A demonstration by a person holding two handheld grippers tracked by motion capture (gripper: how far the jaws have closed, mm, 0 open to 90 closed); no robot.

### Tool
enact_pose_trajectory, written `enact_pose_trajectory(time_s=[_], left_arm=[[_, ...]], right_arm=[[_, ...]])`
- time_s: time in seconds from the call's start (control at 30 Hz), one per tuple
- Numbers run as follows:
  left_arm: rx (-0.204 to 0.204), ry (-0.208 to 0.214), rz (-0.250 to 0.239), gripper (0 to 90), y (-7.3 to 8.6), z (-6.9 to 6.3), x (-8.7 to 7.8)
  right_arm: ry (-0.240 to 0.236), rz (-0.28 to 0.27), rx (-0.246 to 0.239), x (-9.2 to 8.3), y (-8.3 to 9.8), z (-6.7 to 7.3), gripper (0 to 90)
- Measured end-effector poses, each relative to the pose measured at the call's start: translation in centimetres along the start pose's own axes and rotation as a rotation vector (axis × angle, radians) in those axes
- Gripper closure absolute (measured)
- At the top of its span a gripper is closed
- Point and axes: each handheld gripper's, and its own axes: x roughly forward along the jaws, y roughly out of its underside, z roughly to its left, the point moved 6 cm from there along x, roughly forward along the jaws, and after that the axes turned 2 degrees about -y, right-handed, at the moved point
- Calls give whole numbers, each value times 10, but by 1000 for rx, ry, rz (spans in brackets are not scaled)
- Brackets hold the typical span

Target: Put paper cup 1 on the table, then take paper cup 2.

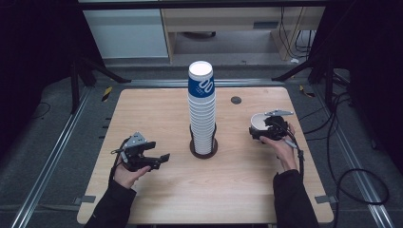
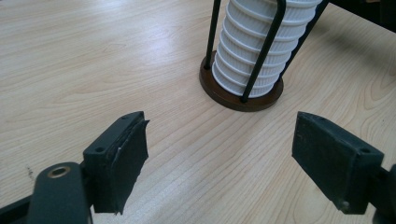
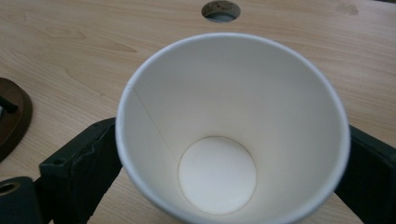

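The right gripper (image 1: pixel 263 129) is clamped on an empty white paper cup (image 3: pixel 232 126). The left gripper (image 2: pixel 219 158), jaws apart, faces the cup stack (image 2: pixel 261 51) in its wire holder (image 2: pixel 243 95).

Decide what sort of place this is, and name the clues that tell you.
Probably a lab or workshop set up for recording gripper tasks. A lone wooden table stands inside a metal frame on dark carpet, loose cables trail over the floor, and plain cabinets stand behind.

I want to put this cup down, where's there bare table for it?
Bare wood lies between the cup stack and the right gripper holding the paper cup, and along the near edge between both forearms. Tightest around the stack's holder base, which the open left gripper faces.
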Motion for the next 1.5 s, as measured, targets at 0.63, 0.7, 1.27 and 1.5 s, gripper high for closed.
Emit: enact_pose_trajectory(time_s=[0.63,0.7,1.27,1.5], left_arm=[[3,9,-7,177,-1,-1,-1],[6,8,-6,177,-1,-1,-1],[8,8,1,179,-1,-2,-1],[7,3,3,180,0,-1,-1]], right_arm=[[-51,-103,-38,-65,-5,19,56],[-72,-138,-34,-74,-8,23,58],[-195,-314,-69,-121,-38,63,64],[-273,-377,-96,-134,-57,89,57]])
